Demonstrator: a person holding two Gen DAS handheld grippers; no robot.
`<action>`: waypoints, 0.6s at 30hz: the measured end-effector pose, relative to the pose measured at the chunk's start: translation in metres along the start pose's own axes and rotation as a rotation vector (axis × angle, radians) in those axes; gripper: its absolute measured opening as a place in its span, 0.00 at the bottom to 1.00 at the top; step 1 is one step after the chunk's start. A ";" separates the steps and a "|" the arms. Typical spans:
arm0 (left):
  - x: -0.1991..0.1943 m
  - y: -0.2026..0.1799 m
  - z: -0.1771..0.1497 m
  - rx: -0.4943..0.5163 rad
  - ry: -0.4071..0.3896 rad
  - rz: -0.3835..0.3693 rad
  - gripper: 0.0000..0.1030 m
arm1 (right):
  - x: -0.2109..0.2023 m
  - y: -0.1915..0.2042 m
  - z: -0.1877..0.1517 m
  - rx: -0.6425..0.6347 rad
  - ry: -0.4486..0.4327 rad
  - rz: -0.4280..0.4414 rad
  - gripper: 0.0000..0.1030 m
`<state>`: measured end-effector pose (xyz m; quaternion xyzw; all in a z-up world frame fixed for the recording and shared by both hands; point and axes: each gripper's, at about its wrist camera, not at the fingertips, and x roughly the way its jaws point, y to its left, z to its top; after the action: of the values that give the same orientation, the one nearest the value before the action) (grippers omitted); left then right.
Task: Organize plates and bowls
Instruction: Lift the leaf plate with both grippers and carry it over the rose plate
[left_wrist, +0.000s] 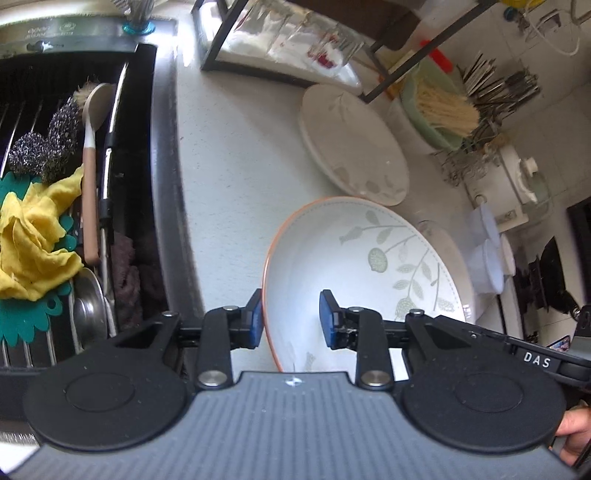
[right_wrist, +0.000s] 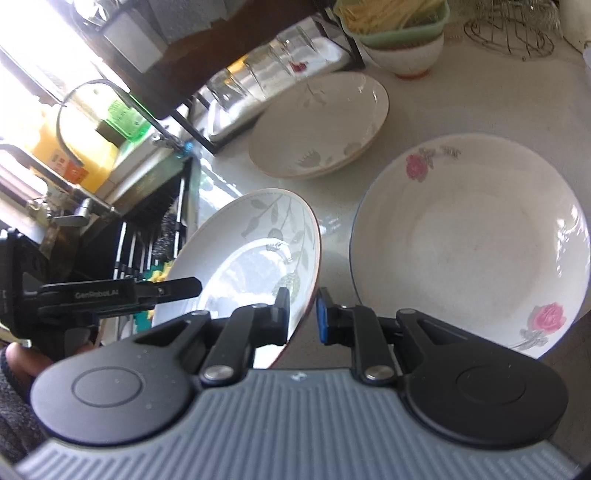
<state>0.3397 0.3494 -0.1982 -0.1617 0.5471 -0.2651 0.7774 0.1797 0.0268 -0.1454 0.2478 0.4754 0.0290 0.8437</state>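
Observation:
A white plate with grey leaf print and an orange rim hangs tilted above the pale counter. My right gripper is shut on its near rim, one finger inside the dish and one outside. My left gripper straddles the opposite rim with its jaws apart: the left pad lies against the outer edge and the right pad stands clear inside the dish. A stack of leaf-print plates lies behind. A rose-print plate lies on the right.
A sink with a wire rack, a yellow cloth, scrubbers and a brush runs along the left. A black-framed glass rack, a green bowl stacked on a white bowl, a cutlery holder and plastic tubs line the back.

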 end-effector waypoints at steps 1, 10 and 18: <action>-0.004 -0.005 0.000 -0.001 -0.004 -0.006 0.33 | -0.005 -0.001 0.003 0.003 -0.007 0.008 0.18; -0.031 -0.061 0.009 0.009 -0.050 -0.053 0.33 | -0.047 -0.018 0.026 -0.017 -0.113 0.046 0.18; -0.018 -0.109 0.000 0.019 -0.069 -0.035 0.33 | -0.066 -0.054 0.036 -0.021 -0.150 0.065 0.18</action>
<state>0.3093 0.2719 -0.1249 -0.1727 0.5146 -0.2782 0.7925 0.1630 -0.0527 -0.1025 0.2556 0.4024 0.0426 0.8780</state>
